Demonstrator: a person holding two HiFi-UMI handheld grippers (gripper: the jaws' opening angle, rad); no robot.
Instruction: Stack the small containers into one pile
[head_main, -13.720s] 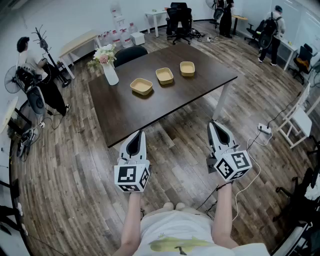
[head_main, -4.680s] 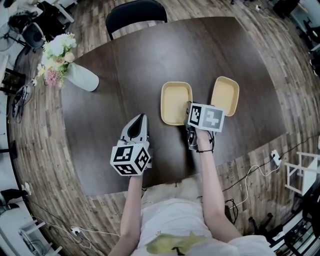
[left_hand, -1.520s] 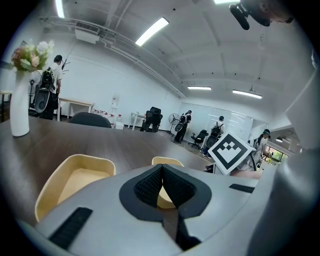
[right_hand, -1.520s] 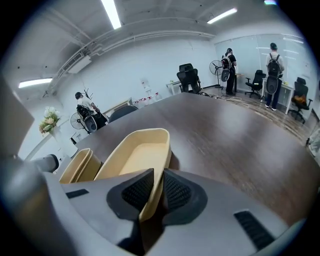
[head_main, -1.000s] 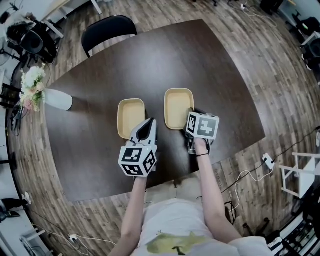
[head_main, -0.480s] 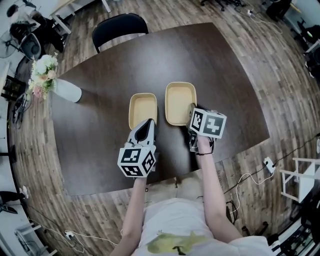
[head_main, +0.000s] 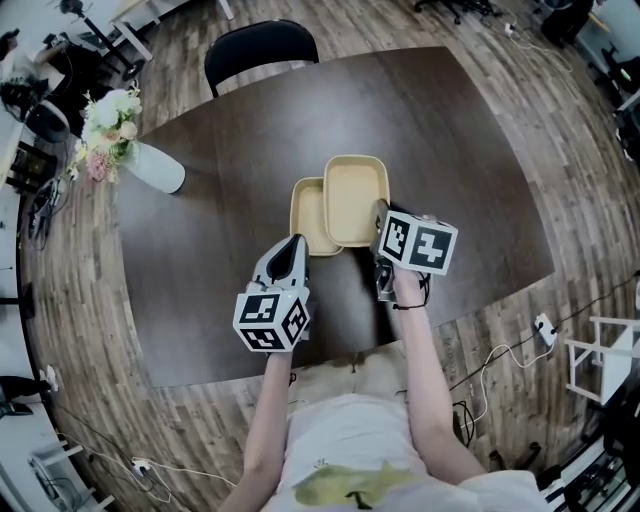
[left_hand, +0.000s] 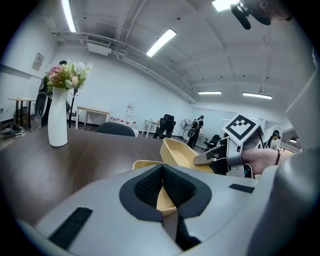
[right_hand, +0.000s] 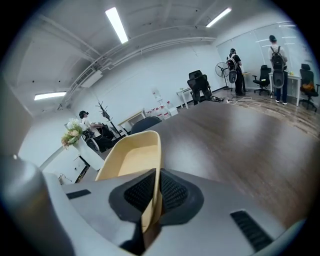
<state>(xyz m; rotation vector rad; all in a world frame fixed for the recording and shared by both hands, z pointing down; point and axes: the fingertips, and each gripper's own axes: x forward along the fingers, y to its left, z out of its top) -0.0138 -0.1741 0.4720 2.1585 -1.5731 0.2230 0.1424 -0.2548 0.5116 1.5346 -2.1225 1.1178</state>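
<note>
A shallow, tan, rounded-rectangular tray, the lower container (head_main: 307, 212), lies flat near the middle of the dark brown wooden counter (head_main: 450, 150). A second tray of the same colour and shape, the raised container (head_main: 355, 195), hangs tilted just above and to the right of the lower container. In the head view its left edge overlaps the lower container's right side. The left gripper view shows it lifted off the counter, but whether the two trays touch cannot be told. The right gripper (right_hand: 155, 184) is just right of the lower container's near end. Its jaws pinch the raised container's rim, and the thin tan wall runs between the black ribbed pads (right_hand: 137, 192). The left gripper (head_main: 291, 245) sits just beside the lower container's near left corner. Its jaws are pressed together at the tips with nothing clamped between them, and a sliver of tan shows through the gap lower down. Well to the left of the lower container, and somewhat farther from the person, a white vase (head_main: 160, 170) of pink and white flowers (head_main: 112, 120) stands upright near the counter's edge. Beyond the lower container, past the counter's far edge, is a black office chair (head_main: 262, 45).
</note>
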